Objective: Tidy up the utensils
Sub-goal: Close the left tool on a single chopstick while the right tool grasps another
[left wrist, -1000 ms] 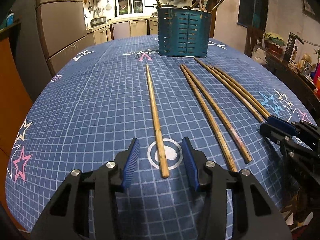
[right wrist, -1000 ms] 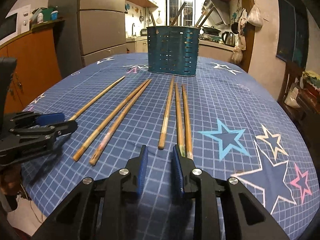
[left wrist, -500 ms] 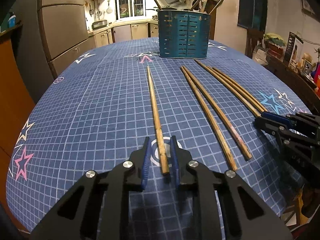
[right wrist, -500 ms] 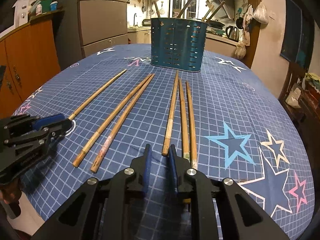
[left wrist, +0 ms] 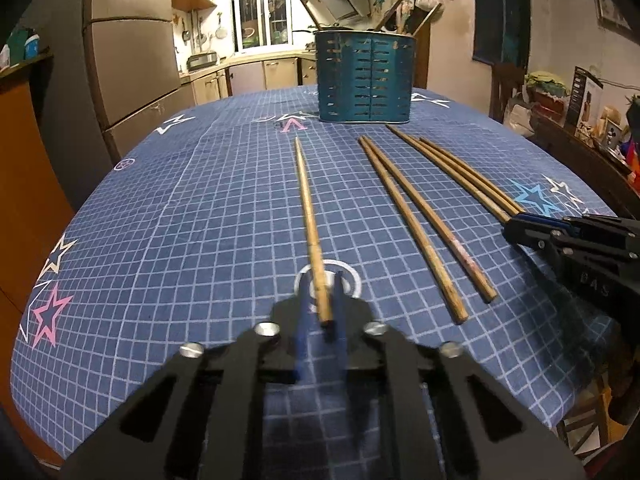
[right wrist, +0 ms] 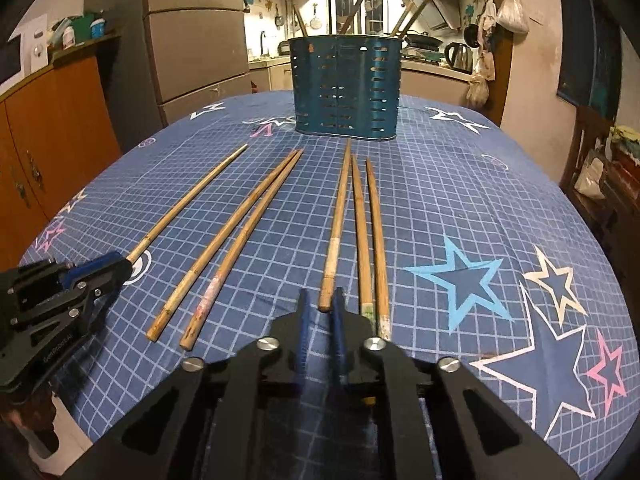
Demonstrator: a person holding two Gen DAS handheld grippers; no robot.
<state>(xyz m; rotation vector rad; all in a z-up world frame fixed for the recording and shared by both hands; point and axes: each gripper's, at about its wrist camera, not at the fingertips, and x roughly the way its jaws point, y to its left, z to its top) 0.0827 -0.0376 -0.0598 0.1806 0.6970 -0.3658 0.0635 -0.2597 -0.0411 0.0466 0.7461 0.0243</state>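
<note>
Between left jaws, chopstick end.

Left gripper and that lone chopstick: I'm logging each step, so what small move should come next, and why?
Probably lift it. The left gripper has its blue pads closed around the near end of the lone chopstick, whose far tip seems to rest on the tablecloth, pointing toward the teal utensil holder. Raising the held end would free it for carrying there.
</note>
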